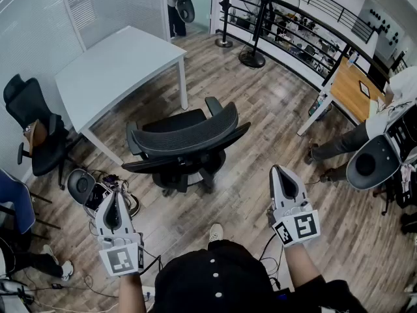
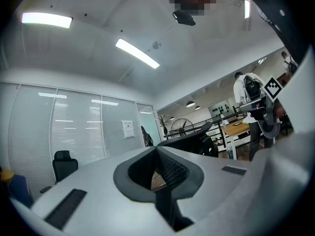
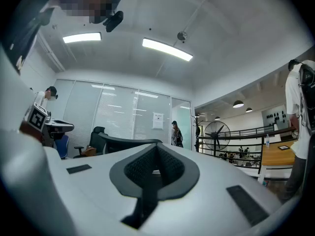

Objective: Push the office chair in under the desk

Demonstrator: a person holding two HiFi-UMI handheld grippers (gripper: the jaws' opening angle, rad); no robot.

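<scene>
A black office chair with a mesh backrest and curved armrests (image 1: pixel 186 145) stands on the wood-plank floor (image 1: pixel 260 109) in the middle of the head view. Its backrest is turned towards the person, and its seat faces the white rectangular surface on thin white legs (image 1: pixel 117 70). The chair is out in the open, just off the near right corner of that surface. It is close to the corner leg but not tucked under the top.

The left claw (image 1: pixel 115 196) is held level, below and to the left of the chair and well apart from it. Its two jaws are pressed together, with nothing between them. In the left gripper view the closed tips (image 2: pixel 156 149) point across the room, and the dark backrest of the chair (image 2: pixel 189 141) shows just beyond them to the right.

The right claw (image 1: pixel 279 170) is also held level, below and to the right of the chair, nearer to it than the left one but not touching. Its jaws are likewise fully together and hold nothing. In the right gripper view the chair's backrest (image 3: pixel 123 144) shows just left of the meeting tips (image 3: pixel 156 147).

A second black chair (image 1: pixel 32 126) stands by the glass wall beyond the left end of the surface. A round black device with tangled cables (image 1: pixel 81 184) lies on the floor near the left claw. A person in a white top (image 1: pixel 391 109) stands at the right edge by a wood-topped table (image 1: pixel 355 90).
</scene>
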